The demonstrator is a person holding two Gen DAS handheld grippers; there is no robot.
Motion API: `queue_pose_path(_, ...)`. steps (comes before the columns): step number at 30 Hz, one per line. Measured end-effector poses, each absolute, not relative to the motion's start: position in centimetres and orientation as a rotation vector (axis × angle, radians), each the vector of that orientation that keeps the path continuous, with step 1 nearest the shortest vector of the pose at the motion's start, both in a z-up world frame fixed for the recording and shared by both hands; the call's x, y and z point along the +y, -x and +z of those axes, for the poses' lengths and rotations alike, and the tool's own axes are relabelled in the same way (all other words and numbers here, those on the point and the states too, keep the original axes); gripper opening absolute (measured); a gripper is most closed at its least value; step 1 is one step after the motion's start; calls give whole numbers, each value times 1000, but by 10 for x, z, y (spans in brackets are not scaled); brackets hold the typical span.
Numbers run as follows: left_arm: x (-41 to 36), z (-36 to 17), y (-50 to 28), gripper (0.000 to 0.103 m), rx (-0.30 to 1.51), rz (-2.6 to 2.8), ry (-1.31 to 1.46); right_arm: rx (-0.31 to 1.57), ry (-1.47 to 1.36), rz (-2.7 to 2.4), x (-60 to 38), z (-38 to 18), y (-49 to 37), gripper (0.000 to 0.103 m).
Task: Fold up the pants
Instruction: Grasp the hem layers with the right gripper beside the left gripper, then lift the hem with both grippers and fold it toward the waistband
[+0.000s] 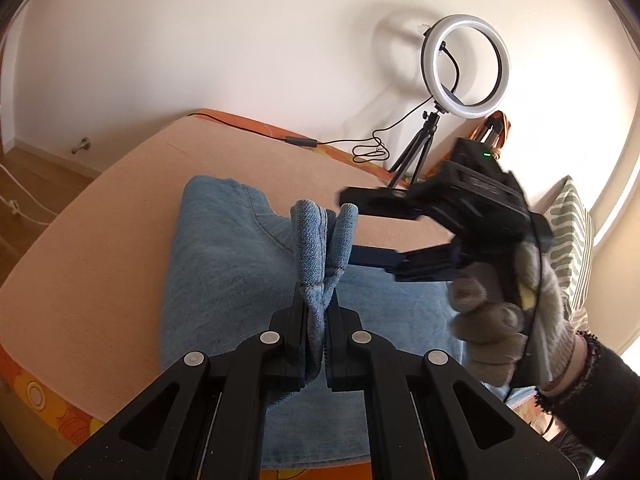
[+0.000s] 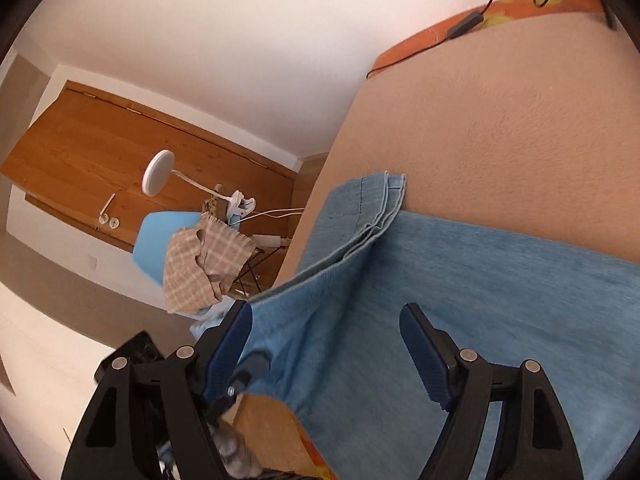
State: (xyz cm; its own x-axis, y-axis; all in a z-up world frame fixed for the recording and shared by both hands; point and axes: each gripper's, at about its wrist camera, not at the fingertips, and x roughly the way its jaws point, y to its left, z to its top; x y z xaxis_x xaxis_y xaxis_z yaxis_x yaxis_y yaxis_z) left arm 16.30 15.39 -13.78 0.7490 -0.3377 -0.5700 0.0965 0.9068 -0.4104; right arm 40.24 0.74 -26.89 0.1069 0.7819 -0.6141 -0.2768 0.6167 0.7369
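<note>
Light blue denim pants (image 1: pixel 224 264) lie across the peach-covered surface (image 1: pixel 100 240). My left gripper (image 1: pixel 318 300) is shut on a bunched fold of the pants' hem (image 1: pixel 316 236) and lifts it above the rest. My right gripper (image 1: pixel 352 228), held by a gloved hand (image 1: pixel 504 304), comes in from the right with its fingers apart beside that raised fold. In the right wrist view the right gripper (image 2: pixel 328 328) is open, with the pants (image 2: pixel 480 288) lying between and under its fingers (image 2: pixel 420 344); stacked hems (image 2: pixel 384 196) show ahead.
A ring light on a tripod (image 1: pixel 464 64) with a trailing cable (image 1: pixel 304 143) stands at the far edge. A striped cushion (image 1: pixel 568 236) lies at right. Off the surface's left side stand a blue chair with checked cloth (image 2: pixel 200 260), a white lamp (image 2: pixel 158 172) and a wooden door (image 2: pixel 100 152).
</note>
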Motion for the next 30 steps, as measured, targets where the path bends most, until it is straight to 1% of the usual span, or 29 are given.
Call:
queue_pose_path(4,154,-138,-163,5,691,-273,385,1289,-595,781,34,-301,-423,77)
queue_pose_path(7,150,-137,-163,5,696,-287,361,1290,-572,742,47,-307,-433,66)
queue_pose_path(8,149,-137,-163,5,700,-292,357,1285,-555,734,49,-307,-434,58)
queue_pose_path(9,148,-138,-163,5,704,-299,356,1279,-530,727,51,-306,-436,45)
queue_pose_path(10,146,-139,-163,5,709,-304,355,1274,-499,723,53,-303,-437,37)
queue_pose_path(11,144,-139,-163,4,712,-307,352,1265,-461,719,54,-300,-437,23)
queue_pose_path(12,142,-138,-163,4,712,-311,346,1246,-421,715,55,-295,-435,14)
queue_pose_path(15,131,-136,-162,4,710,-328,312,1173,-336,703,47,-278,-428,8)
queue_pose_path(17,123,-135,-162,5,708,-346,308,1124,-294,688,38,-263,-422,7)
queue_pose_path(23,79,-128,-164,5,713,-433,252,1003,-197,626,6,-220,-404,6)
queue_pose_path(30,32,-122,-164,5,724,-534,241,956,-157,532,-46,-197,-379,6)
